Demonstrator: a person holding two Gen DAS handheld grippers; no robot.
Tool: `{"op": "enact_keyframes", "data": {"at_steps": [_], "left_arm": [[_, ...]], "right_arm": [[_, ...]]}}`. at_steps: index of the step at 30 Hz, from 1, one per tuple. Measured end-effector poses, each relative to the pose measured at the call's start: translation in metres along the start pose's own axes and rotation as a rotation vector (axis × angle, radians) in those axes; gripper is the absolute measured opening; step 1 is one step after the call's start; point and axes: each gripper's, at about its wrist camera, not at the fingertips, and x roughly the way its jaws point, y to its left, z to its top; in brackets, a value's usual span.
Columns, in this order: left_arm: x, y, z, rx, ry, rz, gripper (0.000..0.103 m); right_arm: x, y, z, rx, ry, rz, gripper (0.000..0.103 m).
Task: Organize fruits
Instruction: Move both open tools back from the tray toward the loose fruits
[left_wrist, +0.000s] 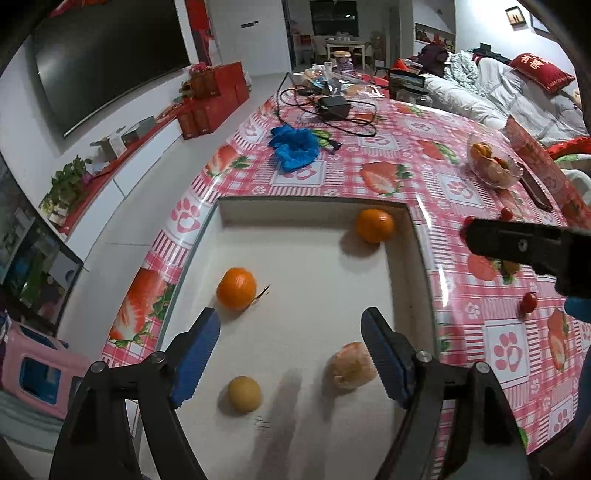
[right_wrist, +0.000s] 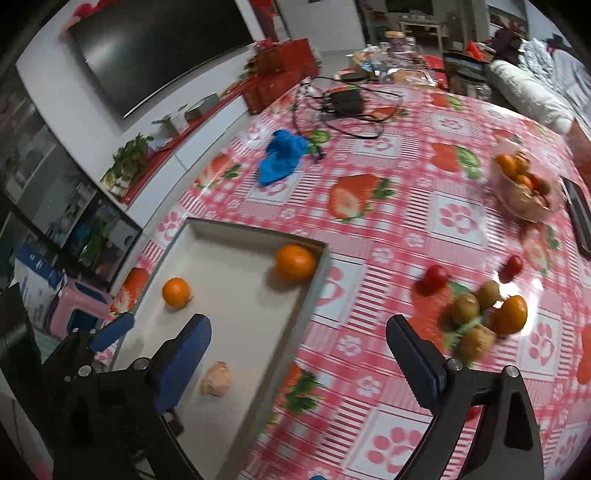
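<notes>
While both grippers (left_wrist: 291, 347) (right_wrist: 299, 350) gape, tray (left_wrist: 314, 201) holds 2 oranges (left_wrist: 236, 288).

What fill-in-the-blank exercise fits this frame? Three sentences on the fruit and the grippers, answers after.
1. The white tray holds ___ whole oranges.
2. The peeled fruit lies ___ the tray.
3. Neither the left gripper nor the right gripper holds anything; both are ___.

Missing words: two; inside; open

right gripper (right_wrist: 299, 354) open, empty | tray (right_wrist: 236, 332): two oranges, possibly peeled fruit
</notes>
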Motion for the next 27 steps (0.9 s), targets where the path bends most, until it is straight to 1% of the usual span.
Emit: {"op": "enact_keyframes", "data": {"at_steps": [4,6,7,8,11,14,17,20,23,26,27], "left_arm": [[-0.013,-0.014,0.005,0.025,-0.015,-0.034,0.082],[-0.018,-0.024,0.011,0.042,-0.019,-0.056,0.082],[-0.020,-0.028,0.012,0.049,-0.020,-0.064,0.082],[-0.023,-0.035,0.015,0.059,-0.022,-0.075,0.082],[-0.029,-0.055,0.020,0.091,-0.026,-0.105,0.082],[-0.030,-0.078,0.025,0.124,-0.018,-0.145,0.082],[-0.024,-0.105,0.029,0.153,-0.003,-0.164,0.082],[-0.013,-0.127,0.030,0.163,0.039,-0.204,0.082],[-0.001,-0.152,0.023,0.175,0.082,-0.246,0.082],[0.008,-0.180,0.015,0.214,0.105,-0.253,0.082],[0.012,-0.189,0.013,0.224,0.109,-0.254,0.082]], "right_arm": [[-0.012,-0.027,-0.009,0.036,-0.023,-0.048,0.097],[-0.018,-0.047,-0.015,0.074,-0.033,-0.072,0.097],[-0.022,-0.057,-0.020,0.096,-0.038,-0.086,0.099],[-0.024,-0.067,-0.023,0.116,-0.040,-0.103,0.103],[-0.033,-0.097,-0.035,0.160,-0.042,-0.158,0.103],[-0.040,-0.120,-0.050,0.177,-0.032,-0.204,0.103],[-0.043,-0.139,-0.068,0.181,-0.016,-0.246,0.103],[-0.042,-0.151,-0.087,0.167,-0.001,-0.292,0.103],[-0.042,-0.161,-0.105,0.140,0.017,-0.349,0.103],[-0.043,-0.170,-0.121,0.105,0.030,-0.414,0.103],[-0.045,-0.173,-0.126,0.104,0.029,-0.415,0.103]]}}
